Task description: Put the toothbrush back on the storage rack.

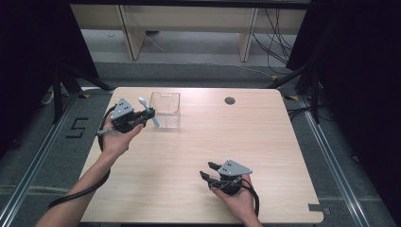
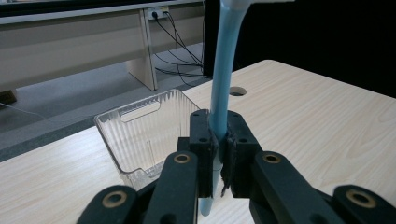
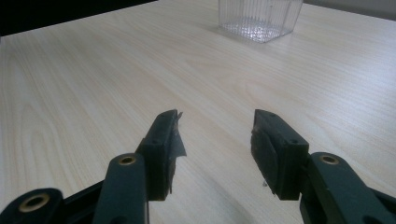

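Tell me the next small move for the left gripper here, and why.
Probably carry the left gripper forward over the clear bin and lower before opening. Its fingers are shut on the light blue utensil, held roughly upright beside the bin's near edge, not yet above the opening. The right gripper rests open, well away.

Looks like a lab or recording studio: bare wooden table (image 1: 265,137) with cable hole (image 1: 230,100), black curtains (image 1: 359,71) on both sides, metal floor rails (image 1: 336,163), loose cables (image 1: 276,35) on grey floor, plain benches (image 1: 189,21) behind.
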### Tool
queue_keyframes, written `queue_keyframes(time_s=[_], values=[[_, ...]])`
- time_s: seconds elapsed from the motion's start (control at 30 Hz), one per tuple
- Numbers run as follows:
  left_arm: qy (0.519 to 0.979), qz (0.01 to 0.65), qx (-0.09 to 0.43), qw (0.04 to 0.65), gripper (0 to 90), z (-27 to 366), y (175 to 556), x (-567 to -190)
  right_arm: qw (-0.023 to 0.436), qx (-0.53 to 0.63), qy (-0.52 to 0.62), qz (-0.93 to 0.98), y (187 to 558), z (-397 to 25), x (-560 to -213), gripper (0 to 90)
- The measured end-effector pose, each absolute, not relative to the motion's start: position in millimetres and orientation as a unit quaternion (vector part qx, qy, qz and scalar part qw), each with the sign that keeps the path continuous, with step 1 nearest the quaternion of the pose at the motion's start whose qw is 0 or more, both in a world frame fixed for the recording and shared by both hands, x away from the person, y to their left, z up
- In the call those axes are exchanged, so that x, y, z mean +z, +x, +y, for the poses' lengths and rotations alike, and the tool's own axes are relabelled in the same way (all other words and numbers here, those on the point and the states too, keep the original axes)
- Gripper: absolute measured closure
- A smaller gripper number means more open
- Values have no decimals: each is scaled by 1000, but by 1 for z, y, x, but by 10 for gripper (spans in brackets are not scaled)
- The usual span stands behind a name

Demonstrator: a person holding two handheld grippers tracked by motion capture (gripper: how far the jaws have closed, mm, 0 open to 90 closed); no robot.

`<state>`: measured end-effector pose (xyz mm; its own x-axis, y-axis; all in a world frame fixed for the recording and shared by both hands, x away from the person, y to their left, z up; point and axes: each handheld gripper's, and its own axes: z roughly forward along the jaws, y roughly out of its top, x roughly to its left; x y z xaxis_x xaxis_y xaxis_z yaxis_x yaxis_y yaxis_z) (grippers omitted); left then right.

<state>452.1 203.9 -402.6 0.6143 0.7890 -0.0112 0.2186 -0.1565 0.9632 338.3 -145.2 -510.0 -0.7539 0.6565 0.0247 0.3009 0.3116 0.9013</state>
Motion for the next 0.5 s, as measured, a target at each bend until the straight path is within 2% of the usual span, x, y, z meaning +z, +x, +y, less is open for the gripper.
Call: queue_keyframes(time_s=[0.5], values=[[712, 358, 266, 542, 830, 209, 462, -395, 177, 502, 303, 791, 339, -145, -510, 518]])
